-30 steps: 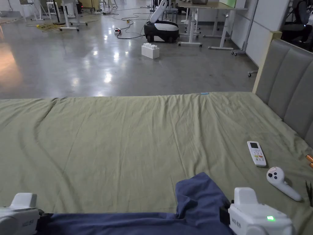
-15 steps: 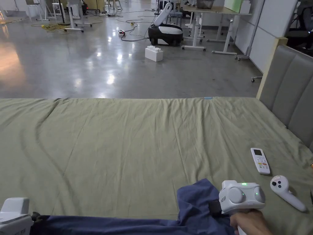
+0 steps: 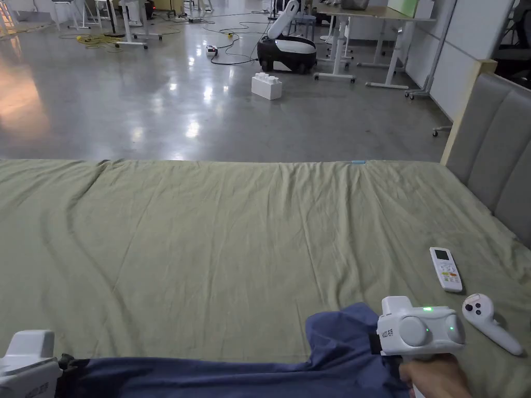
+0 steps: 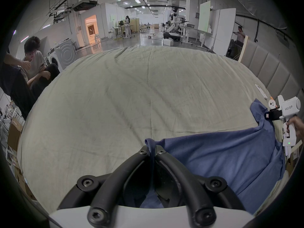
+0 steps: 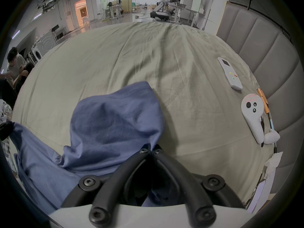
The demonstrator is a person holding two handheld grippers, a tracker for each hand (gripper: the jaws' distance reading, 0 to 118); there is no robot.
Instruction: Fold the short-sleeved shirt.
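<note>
**Both claws pinching the blue shirt at the near edge of the bed**

While I stand at the near edge of the bed [image 3: 207, 233], my left claw [image 4: 150, 151] is clenched on a bunched bit of the blue shirt [image 4: 222, 159], cloth poking up between the two jaw tips. My right claw [image 5: 150, 150] is pinched shut on the shirt as well, its jaw tips meeting on a fold just below the short sleeve [image 5: 118, 116], which humps up in front of it. From the head view, the shirt [image 3: 332, 357] stretches along the bottom of the green sheet between my two claws, left claw [image 3: 65, 363] at the lower left corner, right claw [image 3: 374, 342] towards the lower right, my hand [image 3: 433, 375] under it. Off to the right on the sheet, well apart from the shirt, lie a white remote [image 3: 446, 268] and, nearer me, a white controller [image 3: 487, 321]. Beside the controller, against the grey headboard [image 5: 263, 58], an orange pen [image 5: 263, 100] rests. Beyond the bed, grey floor [image 3: 129, 103] with a white block [image 3: 267, 85]
</note>
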